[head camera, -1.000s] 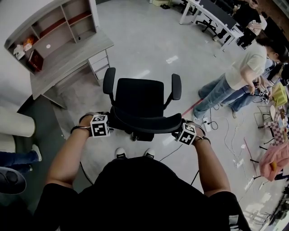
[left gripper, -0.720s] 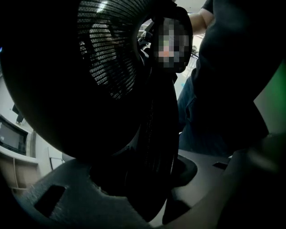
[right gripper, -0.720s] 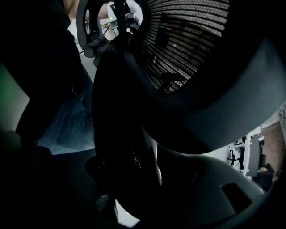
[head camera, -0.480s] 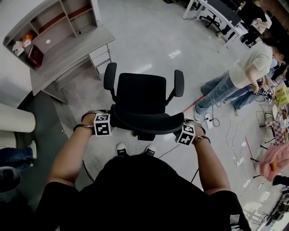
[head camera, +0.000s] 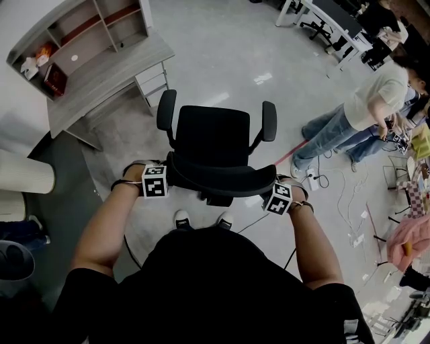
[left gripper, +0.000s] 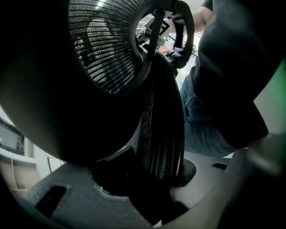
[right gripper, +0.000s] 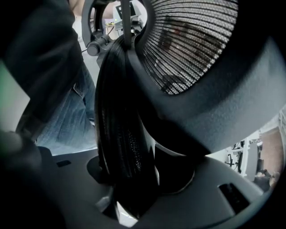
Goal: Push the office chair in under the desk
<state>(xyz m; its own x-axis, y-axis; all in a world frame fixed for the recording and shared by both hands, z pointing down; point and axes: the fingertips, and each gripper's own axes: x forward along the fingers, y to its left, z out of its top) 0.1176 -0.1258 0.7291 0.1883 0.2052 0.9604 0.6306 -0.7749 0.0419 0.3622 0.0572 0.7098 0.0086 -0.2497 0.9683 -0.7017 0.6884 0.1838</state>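
The black office chair [head camera: 211, 141] stands in front of me on the floor, its seat facing the grey desk [head camera: 101, 77] at the upper left. Its curved mesh backrest [head camera: 218, 181] is nearest me. My left gripper [head camera: 163, 181] holds the backrest's left end and my right gripper [head camera: 272, 197] its right end. In the left gripper view the backrest's edge [left gripper: 161, 125] runs down between the jaws of the left gripper [left gripper: 152, 167], which have just been closing and now touch it. The right gripper [right gripper: 134, 176] shows the same: its jaws have just closed onto the backrest's edge [right gripper: 118, 129].
A drawer unit [head camera: 151, 84] sits under the desk's right end and a shelf hutch [head camera: 80, 33] on top. People [head camera: 349, 114] stand at the right near floor cables [head camera: 336, 195]. More desks [head camera: 322, 20] are at the top right, and a white cylinder [head camera: 23, 176] at the left.
Both grippers stay at the two ends of the backrest. The chair and the whole scene have shifted only slightly in the head view.
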